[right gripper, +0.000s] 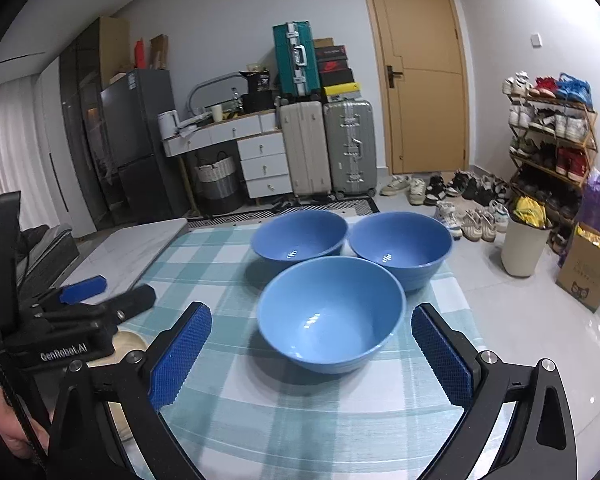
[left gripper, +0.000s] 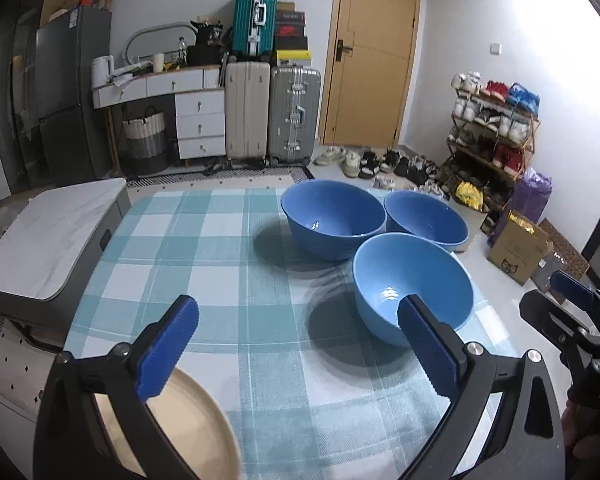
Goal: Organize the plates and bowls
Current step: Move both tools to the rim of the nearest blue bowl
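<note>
Three blue bowls stand close together on the checked tablecloth point(left gripper: 220, 260): a near bowl point(left gripper: 412, 292) point(right gripper: 332, 312), a far left bowl point(left gripper: 332, 216) point(right gripper: 300, 236) and a far right bowl point(left gripper: 428, 220) point(right gripper: 400, 244). My right gripper point(right gripper: 311, 314) is open, and the near bowl sits just ahead of it, centred between its blue pads and untouched. My left gripper point(left gripper: 299, 308) is open over bare cloth, with the near bowl ahead to its right. A cream plate point(left gripper: 196, 420) point(right gripper: 130, 342) lies at the near left, partly hidden under the left gripper.
A marble-topped side unit point(left gripper: 52, 232) adjoins the table's left edge. To the right the table ends above a tiled floor with a white bin point(right gripper: 524, 248), a cardboard box point(right gripper: 588, 276) and a shoe rack point(right gripper: 552, 140). Suitcases and a dresser line the back wall.
</note>
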{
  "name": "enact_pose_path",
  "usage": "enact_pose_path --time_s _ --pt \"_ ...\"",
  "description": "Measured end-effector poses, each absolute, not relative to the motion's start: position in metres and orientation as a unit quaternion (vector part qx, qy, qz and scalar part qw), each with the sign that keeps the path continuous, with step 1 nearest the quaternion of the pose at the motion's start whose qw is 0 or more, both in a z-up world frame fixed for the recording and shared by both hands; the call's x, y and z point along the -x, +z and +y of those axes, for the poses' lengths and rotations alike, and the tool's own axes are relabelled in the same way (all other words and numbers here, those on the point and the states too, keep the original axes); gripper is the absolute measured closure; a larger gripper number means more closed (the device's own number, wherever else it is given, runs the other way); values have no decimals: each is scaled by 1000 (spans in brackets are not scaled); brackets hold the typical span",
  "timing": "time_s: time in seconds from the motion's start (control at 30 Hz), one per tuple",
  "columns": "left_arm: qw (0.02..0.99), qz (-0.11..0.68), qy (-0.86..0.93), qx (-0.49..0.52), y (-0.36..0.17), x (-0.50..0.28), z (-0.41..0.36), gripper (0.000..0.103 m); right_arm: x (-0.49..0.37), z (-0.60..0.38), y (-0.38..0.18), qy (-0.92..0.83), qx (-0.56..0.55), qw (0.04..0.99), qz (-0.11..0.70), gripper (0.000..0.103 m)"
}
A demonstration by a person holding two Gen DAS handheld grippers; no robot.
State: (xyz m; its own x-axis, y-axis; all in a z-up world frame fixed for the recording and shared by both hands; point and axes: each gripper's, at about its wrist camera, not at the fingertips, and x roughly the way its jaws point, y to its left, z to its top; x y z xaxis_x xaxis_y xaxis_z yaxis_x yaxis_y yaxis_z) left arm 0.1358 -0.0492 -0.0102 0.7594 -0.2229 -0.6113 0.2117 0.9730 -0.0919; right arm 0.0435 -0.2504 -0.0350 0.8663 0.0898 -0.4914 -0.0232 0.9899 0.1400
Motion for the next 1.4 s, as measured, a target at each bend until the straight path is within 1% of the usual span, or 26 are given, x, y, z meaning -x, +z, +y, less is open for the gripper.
enact_pose_path --time_s 0.3,0.47,0.63,0.87,1.07,1.13,1.17,1.23,1.27,1.3,1.33,1.37,1.4 --pt "920 376 -108 -12 -40 -173 -83 2 -83 -279 -63 27 -107 949 294 1" --pt "905 412 -104 6 -53 -191 -91 2 -111 -296 -76 25 -125 939 320 1" --pt "889 449 -85 -9 -65 -215 -98 2 -138 -308 -77 21 -134 931 339 1" --pt "873 468 -136 -12 -71 -233 -115 3 -168 -319 -69 28 -119 928 352 1" --pt "859 480 -177 -4 -70 -245 -132 6 -208 -332 -89 7 -127 889 439 1" --pt "859 481 -175 -21 -71 -249 -138 13 -217 -330 -94 9 -109 884 454 1" --pt "857 483 -176 -26 -72 -250 -141 22 -219 -328 -95 10 -95 884 458 1" --pt "851 492 -178 -30 -76 -254 -143 31 -224 -325 -97 13 -72 883 464 1" --pt "848 498 -182 -28 -79 -255 -143 43 -225 -326 -98 13 -68 883 464 1" --pt "844 503 -183 -29 -81 -257 -143 50 -227 -326 -100 17 -66 882 467 1" --pt "841 509 -180 -31 -85 -259 -143 52 -229 -325 -101 23 -66 880 470 1" --pt "839 513 -180 -32 -87 -259 -143 58 -230 -325 -104 25 -67 878 474 1" --pt "836 517 -181 -34 -90 -260 -143 68 -231 -325 -108 25 -68 875 478 2"
